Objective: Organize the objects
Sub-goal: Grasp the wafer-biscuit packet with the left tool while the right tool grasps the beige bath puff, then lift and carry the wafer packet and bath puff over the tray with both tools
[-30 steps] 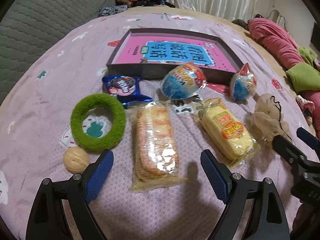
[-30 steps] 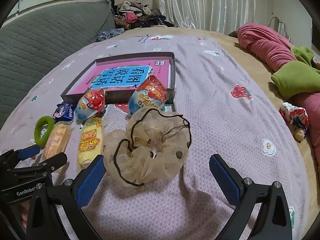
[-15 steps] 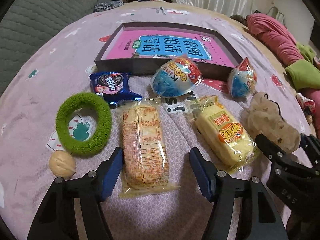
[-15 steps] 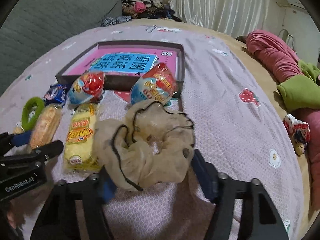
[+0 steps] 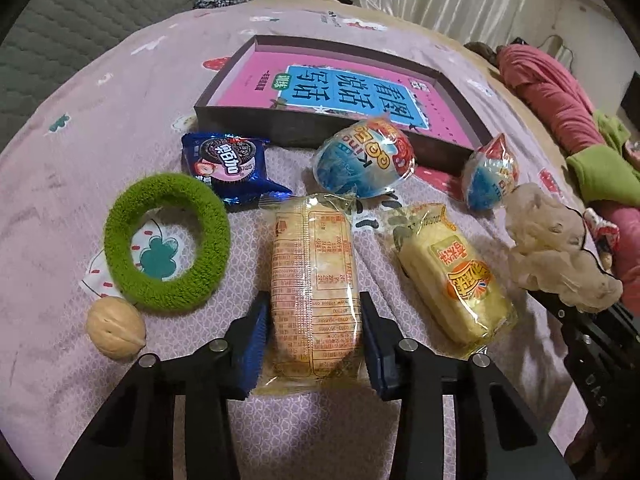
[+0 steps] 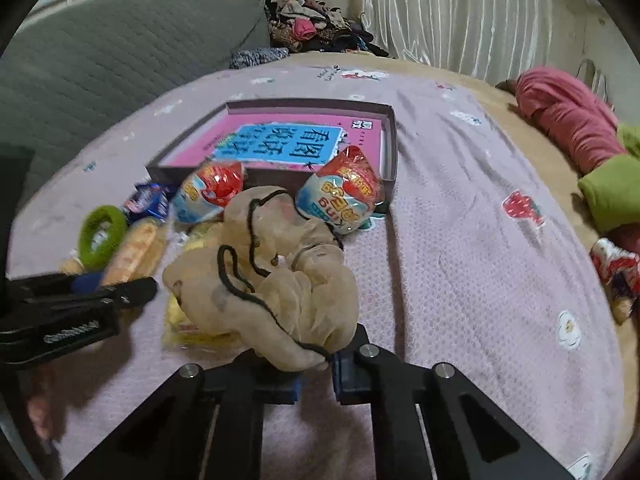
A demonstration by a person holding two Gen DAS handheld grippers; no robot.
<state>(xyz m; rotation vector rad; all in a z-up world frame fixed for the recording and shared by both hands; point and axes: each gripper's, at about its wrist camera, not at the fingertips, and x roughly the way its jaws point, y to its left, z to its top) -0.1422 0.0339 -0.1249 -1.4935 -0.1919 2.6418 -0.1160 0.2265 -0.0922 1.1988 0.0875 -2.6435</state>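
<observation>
My left gripper straddles the near end of a long cracker packet lying on the bed. Its jaws are closing and the blue pads touch the wrapper's sides. My right gripper is shut on a beige scrunchie, bunched up and lifted off the cover. A dark box with a pink book inside lies further back. Also on the cover are a green ring scrunchie, a walnut, a blue cookie packet, two egg-shaped toys and a yellow cake packet.
A lilac patterned cover spreads over the bed. A grey quilted headboard rises at the left. Pink and green bedding is heaped at the right, clothes are piled at the back, and a small doll lies near the right edge.
Both grippers have narrowed from wide open. The left pads came in against the cracker packet. The right jaws closed on the scrunchie, squeezed it into a lump and raised it.
</observation>
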